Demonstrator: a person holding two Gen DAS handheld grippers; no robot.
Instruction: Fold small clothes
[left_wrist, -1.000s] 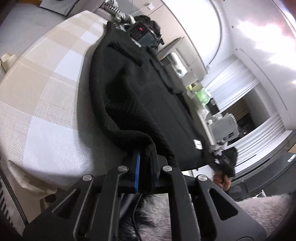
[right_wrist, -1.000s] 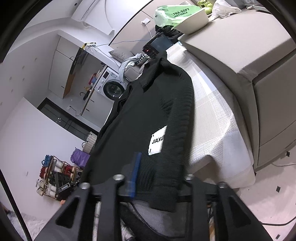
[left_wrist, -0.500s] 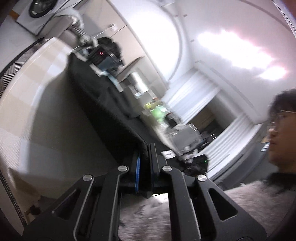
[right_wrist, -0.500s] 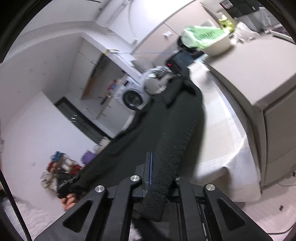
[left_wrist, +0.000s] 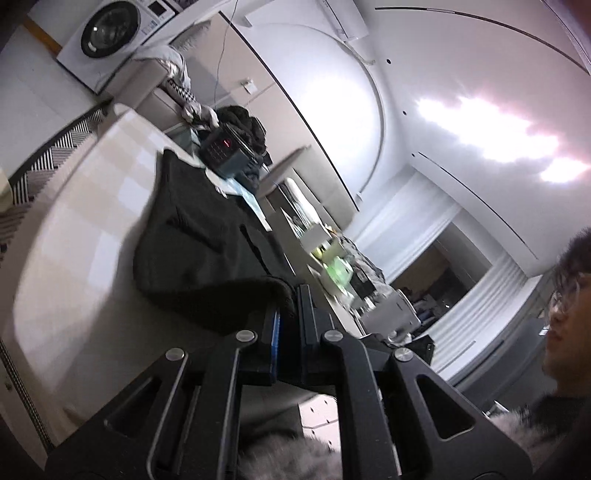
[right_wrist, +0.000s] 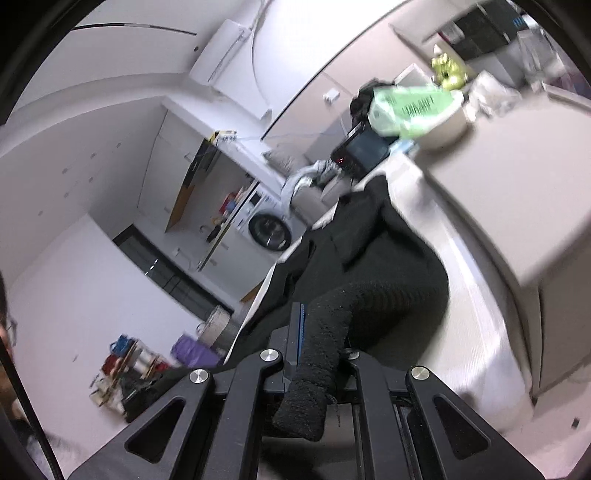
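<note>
Left gripper (left_wrist: 290, 314) clamped on sweater (left_wrist: 207, 236) hem corner; right gripper (right_wrist: 321, 332) clamped on other corner, cuff dangling below jaws. Hem raised off table (left_wrist: 74, 221), collar end resting near black device (left_wrist: 225, 147): likely lifting to fold hem toward collar.

The right claw (right_wrist: 317, 332) is clamped on a thick black knit edge of the sweater (right_wrist: 373, 266), and a loose end of that edge hangs down past the claw's frame. The rest of the sweater trails away over the pale checked tabletop (right_wrist: 476, 321) toward its far edge, partly lifted off it. At that far edge a black device (right_wrist: 360, 151) with a small red light stands just beyond the sweater. A green packet (right_wrist: 410, 107) lies in a bowl on the grey block beside the tabletop.
</note>
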